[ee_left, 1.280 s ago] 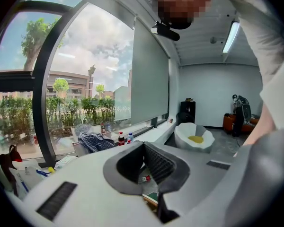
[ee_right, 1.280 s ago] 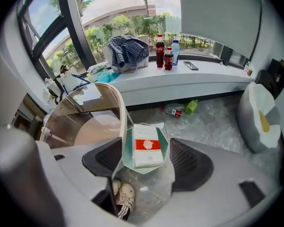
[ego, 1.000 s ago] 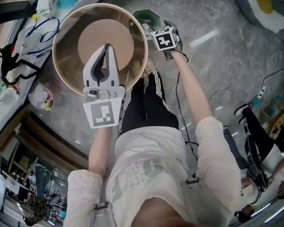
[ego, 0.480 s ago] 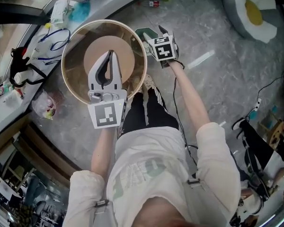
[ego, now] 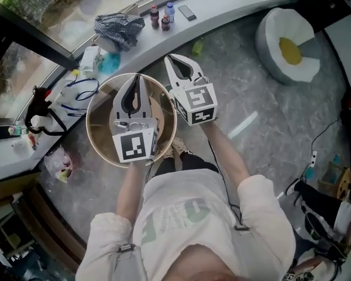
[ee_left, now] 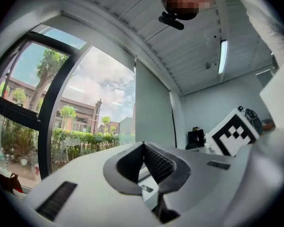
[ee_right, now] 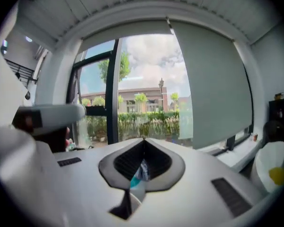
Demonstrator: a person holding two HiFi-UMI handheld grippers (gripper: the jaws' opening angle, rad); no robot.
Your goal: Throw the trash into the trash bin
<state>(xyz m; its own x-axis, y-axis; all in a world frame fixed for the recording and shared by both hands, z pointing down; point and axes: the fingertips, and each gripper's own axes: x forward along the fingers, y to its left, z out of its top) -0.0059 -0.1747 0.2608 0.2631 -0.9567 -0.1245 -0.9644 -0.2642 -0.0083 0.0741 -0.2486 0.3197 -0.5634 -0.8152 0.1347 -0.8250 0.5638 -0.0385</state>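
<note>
Head view: my left claw (ego: pixel 138 78) hangs over the bin (ego: pixel 95 134), which stands on the floor left of centre, below the curved ledge (ego: pixel 222 7). My right claw (ego: pixel 168 57) is just to its right and overlaps the bin's right rim in the frame, tips toward the upper left. A cushion (ego: pixel 289 45) lies at upper right and a bag (ego: pixel 58 163) at the bin's lower left.

Left gripper view: my left claw (ee_left: pixel 142 144) is closed, tips together, nothing pinched. The window (ee_left: pixel 61 103) fills the left. My right claw's marker cube (ee_left: pixel 232 134) shows at right.

Right gripper view: my right claw (ee_right: pixel 143 139) has just snapped closed, tips meeting. A teal and white scrap (ee_right: pixel 137 176) shows in the gap behind the tips. I cannot tell whether it is pinched or lies beyond. The cushion (ee_right: pixel 274 171) sits at lower right.
</note>
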